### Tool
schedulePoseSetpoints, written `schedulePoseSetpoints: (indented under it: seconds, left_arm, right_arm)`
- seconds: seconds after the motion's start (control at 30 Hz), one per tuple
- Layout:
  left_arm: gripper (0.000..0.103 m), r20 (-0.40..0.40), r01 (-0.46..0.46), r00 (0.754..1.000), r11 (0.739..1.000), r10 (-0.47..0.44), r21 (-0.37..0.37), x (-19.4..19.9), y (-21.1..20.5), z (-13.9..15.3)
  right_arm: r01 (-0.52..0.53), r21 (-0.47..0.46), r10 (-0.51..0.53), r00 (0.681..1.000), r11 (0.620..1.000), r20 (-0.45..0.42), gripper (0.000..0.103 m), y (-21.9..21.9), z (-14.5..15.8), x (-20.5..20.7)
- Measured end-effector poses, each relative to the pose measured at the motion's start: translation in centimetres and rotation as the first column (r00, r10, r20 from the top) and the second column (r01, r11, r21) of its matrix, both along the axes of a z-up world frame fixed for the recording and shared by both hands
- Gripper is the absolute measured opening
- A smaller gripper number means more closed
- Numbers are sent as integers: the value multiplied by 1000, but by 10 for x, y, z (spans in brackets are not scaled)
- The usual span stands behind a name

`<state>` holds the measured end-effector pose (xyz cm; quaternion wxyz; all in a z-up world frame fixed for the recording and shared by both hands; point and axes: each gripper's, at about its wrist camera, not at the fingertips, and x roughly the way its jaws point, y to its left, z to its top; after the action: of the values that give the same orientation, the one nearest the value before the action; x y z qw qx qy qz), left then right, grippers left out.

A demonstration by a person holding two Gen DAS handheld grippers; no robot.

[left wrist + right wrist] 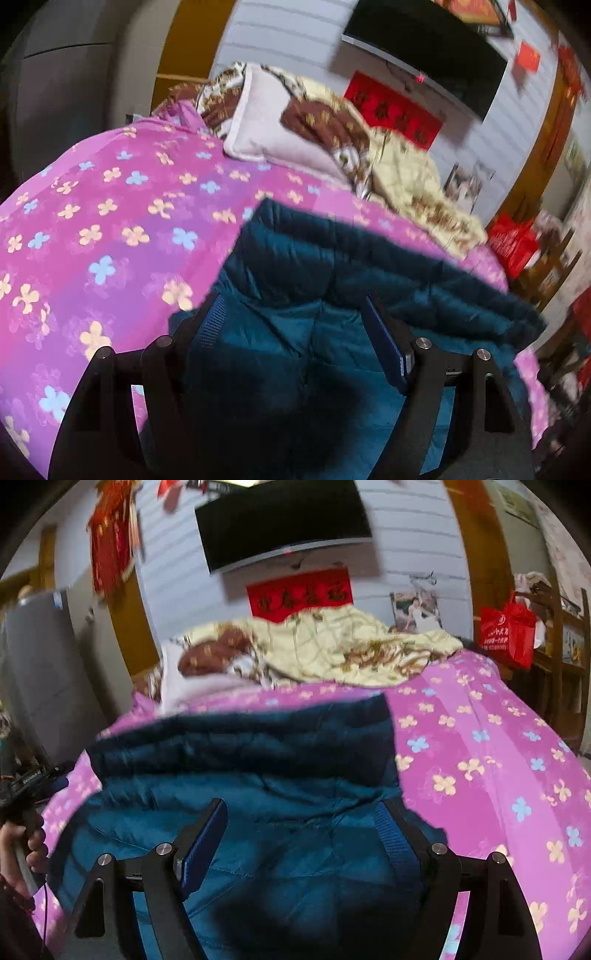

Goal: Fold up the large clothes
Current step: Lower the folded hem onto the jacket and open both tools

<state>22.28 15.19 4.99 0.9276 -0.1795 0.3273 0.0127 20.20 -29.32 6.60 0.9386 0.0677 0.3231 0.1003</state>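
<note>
A dark teal quilted jacket (332, 280) lies folded on a bed with a pink flowered cover (103, 221). My left gripper (295, 317) hovers over the jacket's near part with its jaws wide apart and nothing pinched between the blue pads (388, 347). The right wrist view shows the same jacket (280, 775) stretched across the pink cover (498, 757). There my right gripper (303, 823) stands open just above the fabric, and its pads (203, 849) press on nothing. At the left edge a hand (18, 849) holds the other gripper's handle.
A pale pink pillow (269, 122) and a cream and brown quilt (332, 646) are heaped at the bed's far end. On the wall hang a black screen (284, 524) and a red banner (299, 594). A red bag (509, 631) hangs on wooden shelves at the right.
</note>
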Motion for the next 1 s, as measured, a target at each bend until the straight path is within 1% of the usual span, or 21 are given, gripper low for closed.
schedulePoseSetpoints:
  seconds: [0.07, 0.13, 0.2, 0.23, 0.3, 0.33, 0.37, 0.4, 0.43, 0.5, 0.53, 0.6, 0.63, 0.67, 0.7, 0.73, 0.8, 0.83, 0.93, 0.97, 1.0]
  left_arm:
    - [76, -41, 4, 999, 1000, -3, 25, 17, -10, -5]
    - [76, -77, 6, 997, 997, 0, 76, 38, -24, -5]
    - [76, -95, 23, 995, 992, -11, 121, 56, -35, -7]
    - [76, -112, 28, 994, 984, -9, 176, 67, -43, -11]
    - [76, -157, 30, 988, 965, 12, 261, 84, -51, -23]
    - [77, -189, 23, 981, 950, 38, 312, 93, -55, -33]
    - [77, -210, 10, 975, 940, 66, 342, 98, -54, -41]
    - [77, -220, 0, 972, 936, 83, 353, 101, -51, -47]
    - [77, -241, -19, 965, 937, 109, 348, 105, -47, -56]
    - [78, -269, -32, 955, 946, 125, 323, 109, -40, -66]
    - [78, -275, -40, 952, 945, 134, 325, 109, -38, -68]
    - [78, -277, -56, 948, 938, 158, 343, 108, -38, -65]
    - [78, -254, -70, 951, 925, 174, 373, 102, -40, -56]
    - [78, -215, -84, 960, 919, 177, 384, 93, -42, -43]
    - [78, -170, -86, 972, 924, 159, 374, 82, -46, -28]
    - [78, -130, -70, 984, 934, 123, 351, 70, -52, -14]
    - [78, -91, -23, 994, 952, 54, 305, 50, -66, 5]
    - [78, -74, 26, 997, 963, -6, 267, 33, -80, 14]
    - [78, -83, 127, 990, 969, -112, 214, 3, -115, 15]
    - [78, -92, 147, 987, 967, -130, 210, -1, -125, 10]
    - [78, -120, 170, 982, 961, -147, 220, -8, -138, -3]
  right_arm:
    - [1, 6, 0, 997, 1000, -80, 80, 7, -7, 27]
    - [-5, 23, 9, 985, 1000, -172, 80, 11, -17, 55]
    - [-11, 22, 17, 956, 1000, -292, 80, 17, -30, 89]
    - [-20, 14, 23, 945, 1000, -327, 80, 19, -37, 102]
    - [-10, 7, 12, 925, 1000, -380, 80, 17, -50, 121]
    - [11, -6, -12, 916, 1000, -401, 80, 12, -58, 131]
    - [23, -8, -25, 913, 1000, -408, 83, 8, -64, 135]
    - [36, 8, -29, 909, 999, -416, 87, 3, -71, 140]
    - [44, 24, -30, 907, 999, -420, 88, -1, -75, 143]
    - [50, 0, -45, 914, 999, -402, 90, -2, -77, 146]
    - [60, -16, -61, 916, 998, -396, 90, -4, -78, 148]
    - [76, -12, -75, 913, 997, -400, 90, -4, -79, 149]
    - [90, -30, -95, 914, 995, -394, 90, -5, -76, 147]
    - [102, -62, -118, 917, 993, -382, 88, -4, -71, 144]
    - [124, -96, -150, 922, 988, -358, 86, -3, -63, 137]
    - [147, -122, -177, 940, 982, -292, 86, -2, -45, 123]
    - [123, -99, -141, 970, 987, -199, 87, 7, -19, 98]
    - [95, -78, -107, 981, 992, -160, 87, 17, -5, 79]
    - [3, -74, -12, 992, 997, -122, 87, 48, 6, 37]
    - [-17, -87, 7, 994, 996, -110, 87, 60, 4, 22]
    - [-24, -95, 15, 995, 995, -101, 88, 65, -1, 11]
